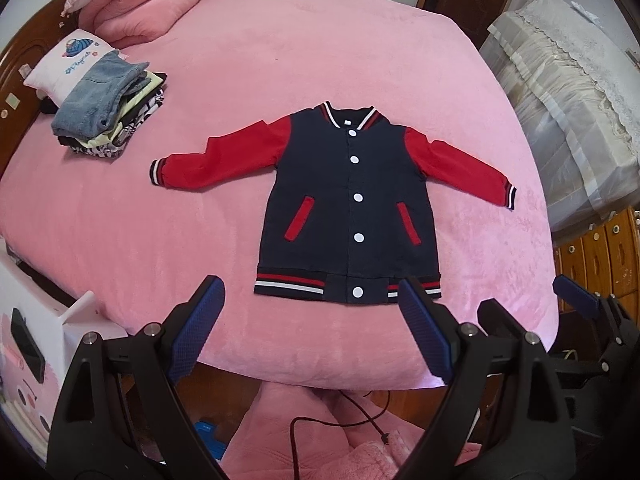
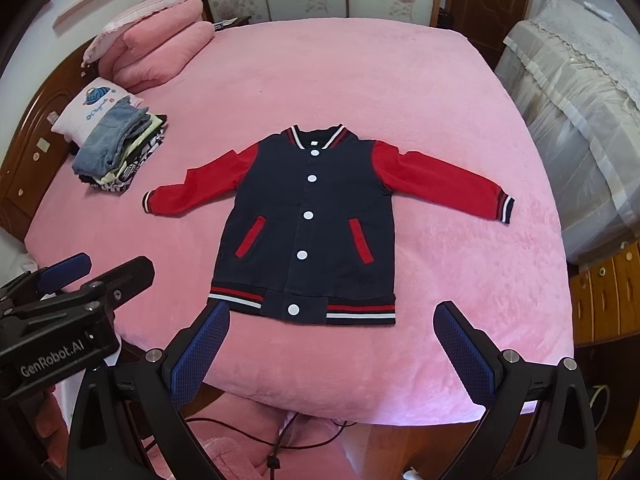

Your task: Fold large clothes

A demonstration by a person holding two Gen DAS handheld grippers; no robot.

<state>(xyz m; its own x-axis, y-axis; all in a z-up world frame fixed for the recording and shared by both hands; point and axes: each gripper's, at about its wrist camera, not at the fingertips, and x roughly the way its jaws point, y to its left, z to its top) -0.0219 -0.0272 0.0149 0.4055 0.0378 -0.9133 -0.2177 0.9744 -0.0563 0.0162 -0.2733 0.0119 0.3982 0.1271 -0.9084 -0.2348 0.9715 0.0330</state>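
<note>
We see a jacket (image 1: 344,204) lying flat on the pink bed (image 1: 320,60), front side up. Its body is dark blue and its two sleeves are red. Both sleeves stick out to the sides, one each way. White buttons (image 1: 357,197) run down the middle in a row, and they are all done up. There are two slanted red pocket strips on the front. The bottom band (image 1: 296,282) has red and white stripes (the collar and the cuffs have stripes too). The bottom band lies closest to us, near the front edge of the bed.

Our left claw (image 1: 312,300) hangs over the front edge of the bed, just in front of the bottom band. Its two blue pads (image 1: 200,320) stand wide apart and nothing is between them. Our right claw (image 2: 332,320) hangs beside it, near the same band. Its pads are wide apart too, and it holds nothing. Neither claw touches the jacket.

Far off to the left on the bed sits a pile of folded clothes (image 1: 108,108), with something made of jeans cloth on top. Behind the pile is a small white pillow (image 1: 68,68) with a picture on it. Pink pillows (image 1: 144,8) are stacked in the far left corner. A black cord (image 1: 320,424) lies on the floor below the bed.
</note>
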